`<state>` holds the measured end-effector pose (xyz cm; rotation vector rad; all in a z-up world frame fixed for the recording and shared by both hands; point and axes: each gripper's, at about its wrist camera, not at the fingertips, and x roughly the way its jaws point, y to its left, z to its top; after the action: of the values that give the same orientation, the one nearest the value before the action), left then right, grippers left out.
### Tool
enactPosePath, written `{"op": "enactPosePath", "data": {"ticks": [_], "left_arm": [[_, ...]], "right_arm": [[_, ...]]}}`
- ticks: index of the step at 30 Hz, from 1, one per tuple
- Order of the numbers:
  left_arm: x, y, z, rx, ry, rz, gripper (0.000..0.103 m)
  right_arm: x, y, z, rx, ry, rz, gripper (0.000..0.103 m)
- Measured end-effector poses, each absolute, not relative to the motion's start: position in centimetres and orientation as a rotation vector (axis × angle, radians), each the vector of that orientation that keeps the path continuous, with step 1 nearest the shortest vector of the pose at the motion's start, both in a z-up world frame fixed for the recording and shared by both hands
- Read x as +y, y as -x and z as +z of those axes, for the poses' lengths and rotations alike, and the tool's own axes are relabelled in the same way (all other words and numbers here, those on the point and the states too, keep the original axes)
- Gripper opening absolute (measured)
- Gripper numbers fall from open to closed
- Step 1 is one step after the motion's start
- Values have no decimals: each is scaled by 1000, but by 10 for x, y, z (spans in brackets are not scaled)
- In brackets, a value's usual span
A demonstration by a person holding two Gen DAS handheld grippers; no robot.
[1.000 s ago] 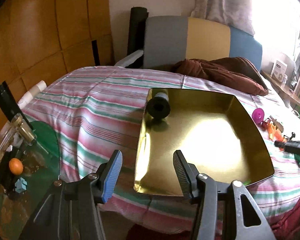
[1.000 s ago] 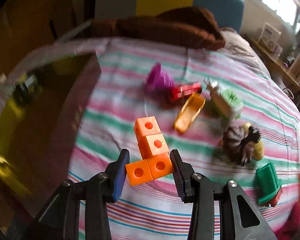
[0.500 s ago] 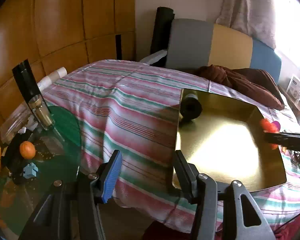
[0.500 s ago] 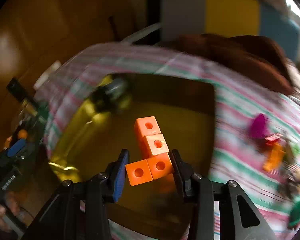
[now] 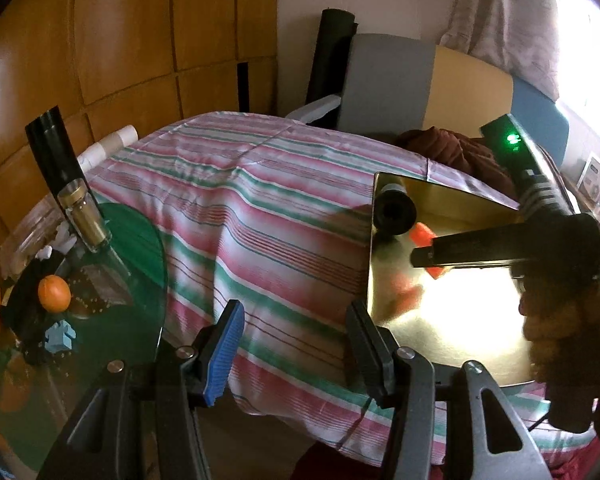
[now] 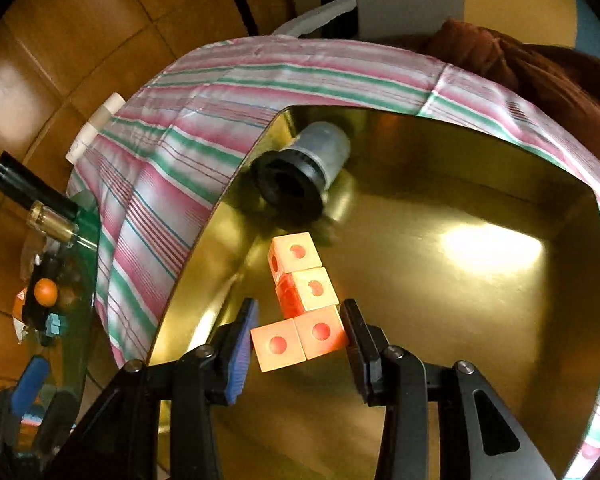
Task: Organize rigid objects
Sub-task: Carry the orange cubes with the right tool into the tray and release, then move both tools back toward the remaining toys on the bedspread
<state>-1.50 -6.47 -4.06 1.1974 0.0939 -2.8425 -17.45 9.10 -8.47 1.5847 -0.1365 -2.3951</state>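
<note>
My right gripper (image 6: 300, 322) is shut on an orange piece made of several linked cubes (image 6: 302, 300). It holds the piece just over the floor of a shiny gold tray (image 6: 480, 320), near the tray's left wall. A grey cylinder with a black rim (image 6: 300, 172) lies on its side in the tray's far left corner. In the left wrist view the same tray (image 5: 472, 320) sits at the right, with the cylinder (image 5: 394, 212) and the orange piece (image 5: 422, 236) above its reflection. My left gripper (image 5: 294, 346) is open with nothing in it, over the striped bedspread (image 5: 260, 220).
A green glass table (image 5: 136, 248) stands left of the bed with a bottle (image 5: 80, 216), an orange ball (image 5: 54, 293) and small clutter. A brown blanket (image 6: 540, 68) and headboard cushions (image 5: 388, 80) lie beyond the tray. A person's sleeved hand (image 5: 560, 320) holds the right gripper.
My right gripper carried the orange piece from the toy pile on the bed to over the gold tray and now shows in the left wrist view. The left view swung leftward.
</note>
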Motion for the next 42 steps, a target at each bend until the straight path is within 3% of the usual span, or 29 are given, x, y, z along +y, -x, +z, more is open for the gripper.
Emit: {"op": "enactPosePath", "data": {"ticks": [8, 20, 28, 36, 42], "left_arm": [[-65, 14, -39, 96, -1200, -2847, 54], [-63, 14, -38, 105, -1207, -2852, 54], [-54, 9, -31, 103, -1197, -2888, 54], [-40, 6, -25, 63, -1192, -2929, 54], [-26, 4, -23, 32, -1222, -2969, 54]], "right_arm": [[72, 199, -100, -95, -1654, -2400, 44], [90, 173, -78, -234, -1506, -2421, 54], [116, 131, -46, -149, -1354, -2567, 59], [166, 79, -17, -52, -1196, -2743, 75], [222, 46, -8, -22, -1179, -2857, 79]]}}
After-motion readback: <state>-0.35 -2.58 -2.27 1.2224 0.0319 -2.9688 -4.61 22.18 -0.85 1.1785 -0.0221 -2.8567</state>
